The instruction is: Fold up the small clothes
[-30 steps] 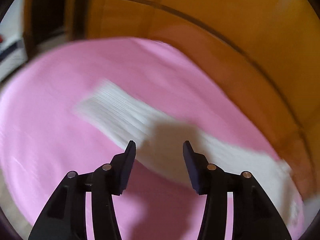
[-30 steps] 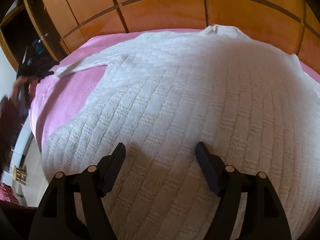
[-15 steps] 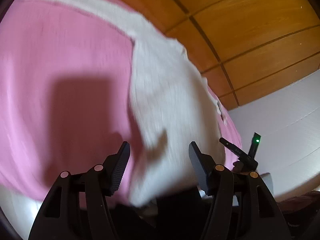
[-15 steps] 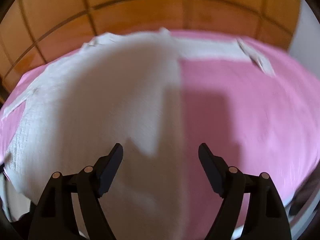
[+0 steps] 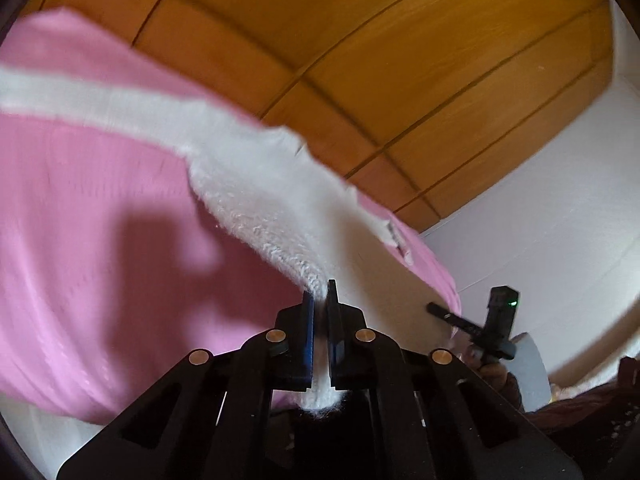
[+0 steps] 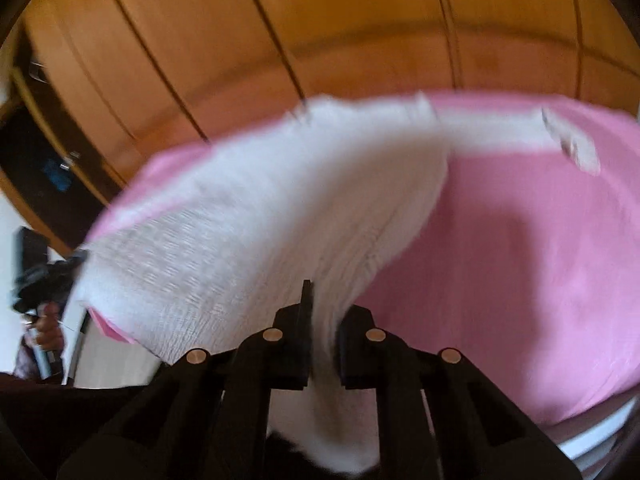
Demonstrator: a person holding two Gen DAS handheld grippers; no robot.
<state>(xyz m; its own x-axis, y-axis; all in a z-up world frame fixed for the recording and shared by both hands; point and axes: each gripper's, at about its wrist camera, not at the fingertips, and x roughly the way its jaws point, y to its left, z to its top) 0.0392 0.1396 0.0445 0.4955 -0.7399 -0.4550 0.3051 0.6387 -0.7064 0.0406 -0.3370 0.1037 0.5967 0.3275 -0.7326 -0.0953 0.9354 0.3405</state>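
A white knitted sweater [image 5: 272, 184] lies on a pink bed sheet [image 5: 100, 240]. My left gripper [image 5: 320, 292] is shut on the sweater's near hem at its left corner, with cloth bunched between the jaws. One sleeve [image 5: 80, 100] stretches away to the left. In the right wrist view the sweater [image 6: 260, 220] is lifted and blurred, and my right gripper [image 6: 320, 300] is shut on its near hem at the right corner. The other sleeve [image 6: 520, 136] lies flat on the pink sheet [image 6: 520, 260].
A wooden panelled wardrobe [image 5: 360, 40] stands behind the bed. A white wall [image 5: 560, 200] is on the right. The other gripper [image 5: 492, 320] shows in the left wrist view, and likewise at the left edge of the right wrist view [image 6: 36, 280].
Both grippers were open over the sweater; they moved to the near hem corners and closed on the cloth. The hem is now raised off the sheet.
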